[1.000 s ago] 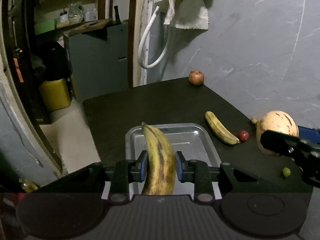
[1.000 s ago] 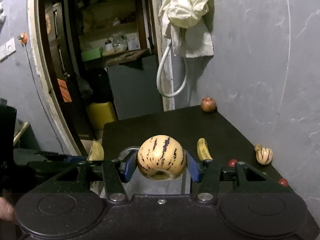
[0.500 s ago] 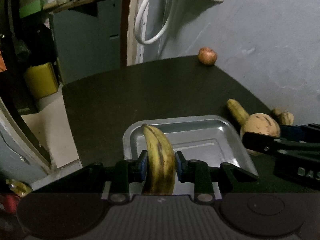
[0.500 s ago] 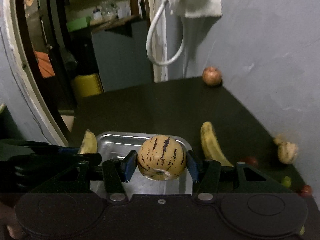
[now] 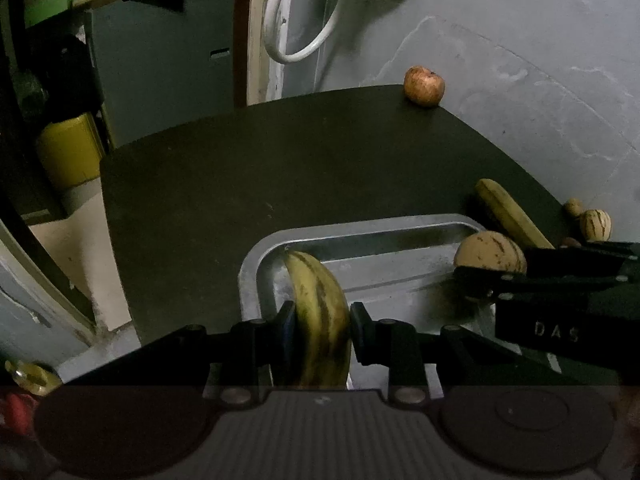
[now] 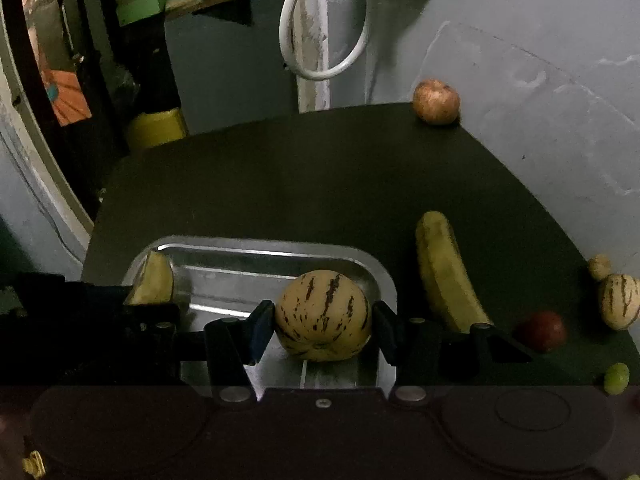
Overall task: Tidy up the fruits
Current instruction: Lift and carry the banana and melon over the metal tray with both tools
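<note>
Both grippers have dropped toward the metal tray since a second ago, so that it now fills the lower middle of each view where earlier it sat smaller and farther off; the apple at the counter's far corner has climbed toward the upper right of the frame.

The left gripper has its jaws nearly closed, pinching a brown-streaked banana whose tip hangs over the tray's near-left corner; the right gripper has its jaws about half open, clamped on a round striped melon above the tray's right half.

The step in hand looks like delivery: two fruits carried together to the tray, neither yet set down, though whether the banana tip touches the metal I cannot tell.

Next, each piece probably needs lowering until it rests on the tray floor, then the jaws opened; the melon is round and may roll once freed, so it wants a gentle release away from the rim.

Still out on the counter at the right of the right wrist view lie a second banana, a red fruit, a smaller striped melon and a green grape.
</note>
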Demonstrator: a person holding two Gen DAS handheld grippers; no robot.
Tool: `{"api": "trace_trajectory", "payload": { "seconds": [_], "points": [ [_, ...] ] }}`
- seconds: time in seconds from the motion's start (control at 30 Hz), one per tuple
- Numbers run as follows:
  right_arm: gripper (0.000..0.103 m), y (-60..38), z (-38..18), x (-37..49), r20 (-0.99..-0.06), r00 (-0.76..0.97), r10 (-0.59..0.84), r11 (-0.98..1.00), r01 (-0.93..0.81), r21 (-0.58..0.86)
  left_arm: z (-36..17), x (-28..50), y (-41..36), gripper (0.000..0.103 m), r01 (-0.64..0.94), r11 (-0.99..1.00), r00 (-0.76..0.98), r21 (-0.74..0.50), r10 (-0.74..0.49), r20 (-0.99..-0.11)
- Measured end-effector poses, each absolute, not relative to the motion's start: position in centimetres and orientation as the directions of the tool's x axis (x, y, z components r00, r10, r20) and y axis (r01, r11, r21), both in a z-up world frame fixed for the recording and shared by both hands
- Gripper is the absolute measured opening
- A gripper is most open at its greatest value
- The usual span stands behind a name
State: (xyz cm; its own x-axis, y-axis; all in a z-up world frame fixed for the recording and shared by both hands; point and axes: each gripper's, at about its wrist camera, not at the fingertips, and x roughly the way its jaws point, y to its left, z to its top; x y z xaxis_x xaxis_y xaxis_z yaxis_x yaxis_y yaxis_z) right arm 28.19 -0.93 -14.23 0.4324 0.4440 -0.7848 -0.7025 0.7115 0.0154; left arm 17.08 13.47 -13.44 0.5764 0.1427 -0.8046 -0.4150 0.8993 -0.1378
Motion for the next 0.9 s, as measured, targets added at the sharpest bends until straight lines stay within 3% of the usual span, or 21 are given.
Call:
{"api": "trace_trajectory", "payload": {
  "seconds": [0.7, 0.9],
  "points": [
    [0.055, 0.0, -14.0, 28.8, -0.784, 0.436, 0.442, 0.709, -0.705, 0.007, -13.9, 17.0, 12.2, 0.032, -0.362, 0.931, 0.588, -0.054, 0.184, -0.788],
    [0.056, 0.3, -13.8, 29.1, -0.79, 0.432, 0.436, 0.715, -0.699, 0.013, -13.9, 16.9, 12.1, 0.037, -0.363, 0.931, 0.586, -0.046, 0.19, -0.788]
  ]
}}
